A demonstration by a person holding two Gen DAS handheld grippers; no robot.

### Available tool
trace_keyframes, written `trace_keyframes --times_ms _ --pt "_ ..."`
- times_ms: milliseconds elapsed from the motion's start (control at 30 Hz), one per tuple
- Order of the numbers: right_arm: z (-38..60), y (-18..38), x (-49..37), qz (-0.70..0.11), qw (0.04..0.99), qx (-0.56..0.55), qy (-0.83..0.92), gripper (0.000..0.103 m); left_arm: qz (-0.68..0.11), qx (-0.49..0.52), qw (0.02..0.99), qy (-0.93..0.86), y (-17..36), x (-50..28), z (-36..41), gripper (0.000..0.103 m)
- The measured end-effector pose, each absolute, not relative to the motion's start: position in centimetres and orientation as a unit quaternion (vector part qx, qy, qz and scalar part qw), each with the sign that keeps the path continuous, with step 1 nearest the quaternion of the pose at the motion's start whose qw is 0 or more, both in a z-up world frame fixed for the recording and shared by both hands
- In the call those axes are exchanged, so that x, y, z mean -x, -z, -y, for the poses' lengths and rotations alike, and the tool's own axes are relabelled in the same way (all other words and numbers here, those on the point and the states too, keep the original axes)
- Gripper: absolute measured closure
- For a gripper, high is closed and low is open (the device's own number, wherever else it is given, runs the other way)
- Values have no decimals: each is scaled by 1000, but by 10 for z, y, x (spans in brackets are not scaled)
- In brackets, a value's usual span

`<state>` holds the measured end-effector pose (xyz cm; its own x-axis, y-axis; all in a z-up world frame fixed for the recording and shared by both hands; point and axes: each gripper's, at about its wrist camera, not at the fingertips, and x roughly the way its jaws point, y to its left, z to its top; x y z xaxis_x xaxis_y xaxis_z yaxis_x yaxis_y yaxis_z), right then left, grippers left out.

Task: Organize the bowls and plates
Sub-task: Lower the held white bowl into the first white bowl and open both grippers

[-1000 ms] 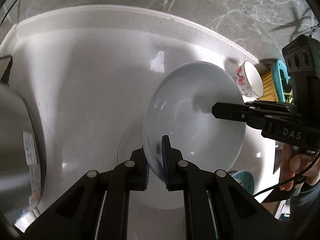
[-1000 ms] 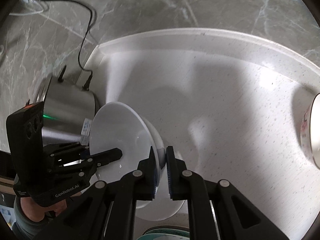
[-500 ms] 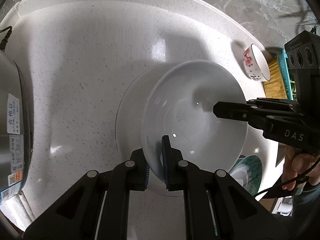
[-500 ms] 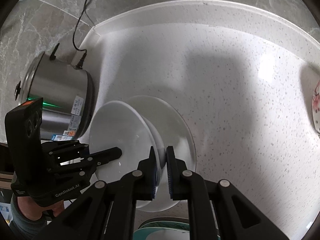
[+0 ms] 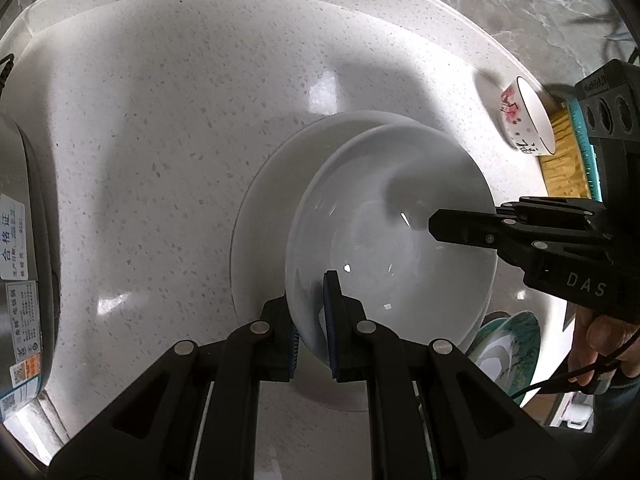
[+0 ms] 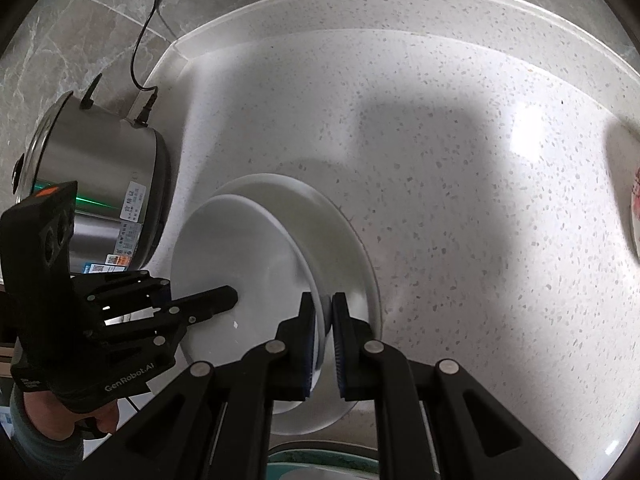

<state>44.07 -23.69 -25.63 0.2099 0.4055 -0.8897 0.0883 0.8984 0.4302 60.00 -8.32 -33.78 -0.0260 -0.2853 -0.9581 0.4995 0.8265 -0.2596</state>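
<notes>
Nearest the cameras, the left gripper had its jaws clamped on the near rim of the white bowl, one pad inside and one outside, while the right gripper was clamped the same way on the opposite rim. The bowl, carried between the two, had come down over the last second: a moment earlier it hung clear above the pale speckled counter, and now it sat low over the white plate, its rim tipped a little toward the left-hand side. Whether its foot already touched the plate could not be told, since the bowl hid the contact. That descent suggested the stacking step was nearly finished; the jaws would likely need to ease apart only once the bowl rested flat and centred, as it looked offset toward the plate's right edge. Just beyond, at the near counter edge, a green patterned plate waited. Farther off, a small flowered cup lay on its side beside a yellow and teal mat, and a steel cooker stood against the marbled wall with its cord plugged in.
</notes>
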Motion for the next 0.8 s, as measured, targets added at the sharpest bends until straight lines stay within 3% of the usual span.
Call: trace_keyframes --times_ms 667,800 --pt "227 258 -442 -625 755 -177 -95 93 -653 -53 702 278 336 -601 74 91" --pt "227 257 -442 -625 753 -180 -95 87 -652 -49 701 283 334 -599 75 81"
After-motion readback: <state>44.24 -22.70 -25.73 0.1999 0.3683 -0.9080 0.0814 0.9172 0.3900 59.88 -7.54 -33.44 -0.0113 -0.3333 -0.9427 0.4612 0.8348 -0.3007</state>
